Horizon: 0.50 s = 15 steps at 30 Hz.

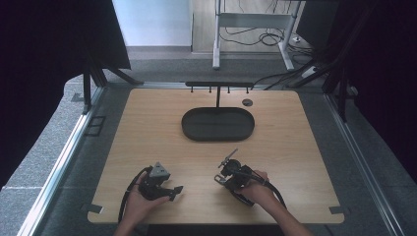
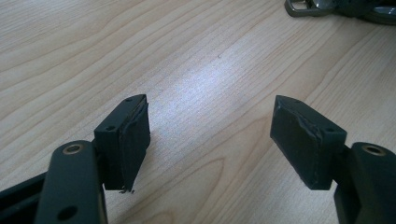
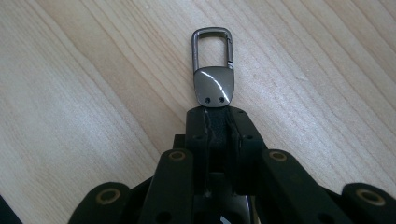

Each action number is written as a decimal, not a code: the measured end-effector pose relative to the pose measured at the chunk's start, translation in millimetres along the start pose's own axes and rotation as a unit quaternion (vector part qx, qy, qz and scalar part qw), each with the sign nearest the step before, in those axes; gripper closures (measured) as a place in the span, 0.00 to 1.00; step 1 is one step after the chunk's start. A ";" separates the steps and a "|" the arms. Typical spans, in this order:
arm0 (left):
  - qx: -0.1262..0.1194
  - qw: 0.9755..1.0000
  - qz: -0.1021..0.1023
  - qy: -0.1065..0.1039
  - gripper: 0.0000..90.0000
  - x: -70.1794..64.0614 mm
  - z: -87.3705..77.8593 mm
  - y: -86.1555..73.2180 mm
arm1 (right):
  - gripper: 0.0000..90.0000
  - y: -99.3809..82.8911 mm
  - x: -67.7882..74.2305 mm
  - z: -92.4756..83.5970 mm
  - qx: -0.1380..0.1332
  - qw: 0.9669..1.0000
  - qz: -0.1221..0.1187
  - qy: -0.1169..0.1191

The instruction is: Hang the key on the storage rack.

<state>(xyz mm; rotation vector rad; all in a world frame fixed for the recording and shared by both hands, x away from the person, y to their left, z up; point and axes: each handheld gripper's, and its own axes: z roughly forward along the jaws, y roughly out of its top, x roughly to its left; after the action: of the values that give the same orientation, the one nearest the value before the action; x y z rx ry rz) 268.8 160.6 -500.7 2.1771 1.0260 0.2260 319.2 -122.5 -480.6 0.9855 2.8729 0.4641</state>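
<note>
Right gripper (image 3: 215, 122): jaws pressed together, pinching the strap end of a metal key clip (image 3: 213, 70); it is held in the person's right hand (image 1: 256, 191) near the table's front edge.
Key clip: grey metal, its rectangular snap loop sticking out past the jaw tips and pointing away over the wood; in the high view it shows as a thin piece (image 1: 229, 157) angled toward the tray.
Left gripper (image 2: 210, 140): jaws spread wide, nothing between them, bare tabletop below; it sits low at the front left, in the left hand (image 1: 140, 204).
Tray (image 1: 189, 129): dark oval, farther back at the table's middle, well apart from both grippers.
Table (image 1: 295, 142): light wood.
</note>
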 end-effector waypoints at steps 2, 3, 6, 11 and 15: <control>0.000 1.000 0.000 0.000 0.32 0.0 0.2 0.0 | 0.89 -0.8 -1.2 -0.2 -0.002 1.000 0.001 0.005; 0.000 1.000 0.000 0.000 0.32 -0.1 0.3 0.0 | 0.89 -1.2 -1.6 -0.1 -0.004 1.000 0.002 0.005; 0.001 1.000 0.001 0.000 0.32 0.2 0.5 0.0 | 0.89 -1.8 -2.1 -0.3 -0.006 1.000 0.003 0.008; 0.002 1.000 -0.001 0.001 0.32 0.4 0.5 -0.2 | 0.89 -3.3 -2.7 -0.5 -0.010 1.000 0.004 0.010; 0.001 1.000 0.000 0.002 0.32 0.3 0.2 -0.2 | 0.89 -6.4 -3.5 -2.3 -0.019 1.000 0.008 0.011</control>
<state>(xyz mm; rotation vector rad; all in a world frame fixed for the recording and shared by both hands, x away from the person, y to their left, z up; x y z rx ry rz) 269.0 160.7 -501.0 2.1787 1.0293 0.2280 317.9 -130.1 -480.5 1.0051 2.8664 0.5316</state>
